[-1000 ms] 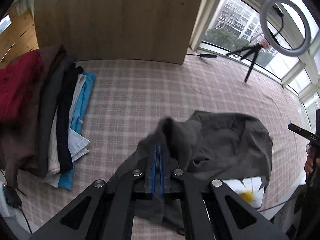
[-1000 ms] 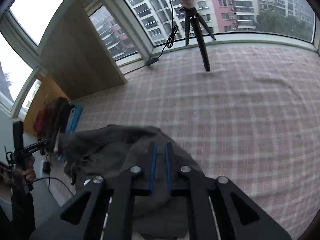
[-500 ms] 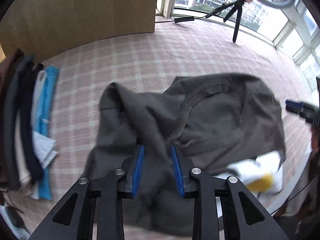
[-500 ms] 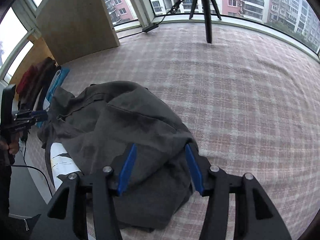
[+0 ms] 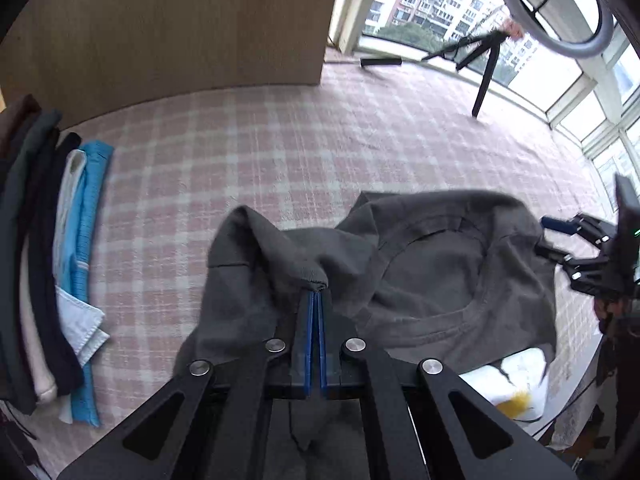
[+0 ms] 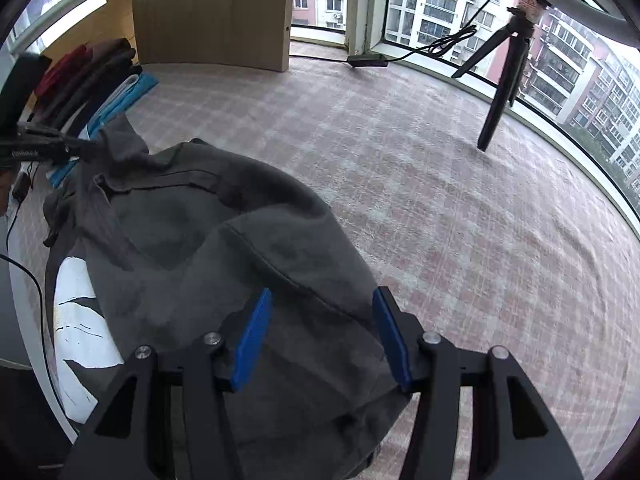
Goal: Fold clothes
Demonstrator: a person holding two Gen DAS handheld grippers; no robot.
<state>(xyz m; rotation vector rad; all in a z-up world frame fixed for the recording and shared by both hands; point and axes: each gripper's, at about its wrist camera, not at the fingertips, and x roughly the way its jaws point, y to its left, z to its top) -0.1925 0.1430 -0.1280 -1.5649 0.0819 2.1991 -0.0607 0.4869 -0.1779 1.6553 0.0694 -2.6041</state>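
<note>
The left tool (image 5: 315,294) is clenched on a ridge of the grey T-shirt (image 5: 432,280), its blue pads pressed together. The right tool (image 6: 320,312) stands released above the shirt's hem, jaws apart. The shirt lies crumpled on a pink plaid bed (image 5: 280,152); folded clothes (image 5: 60,264) are stacked at nine o'clock, a tripod (image 6: 500,84) at one o'clock by the windows.

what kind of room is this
Probably a glassed-in balcony or sunroom in a flat, set up for filming: wide windows facing apartment blocks, a checked cloth with stacked clothes, and a ring light on a tripod.
</note>
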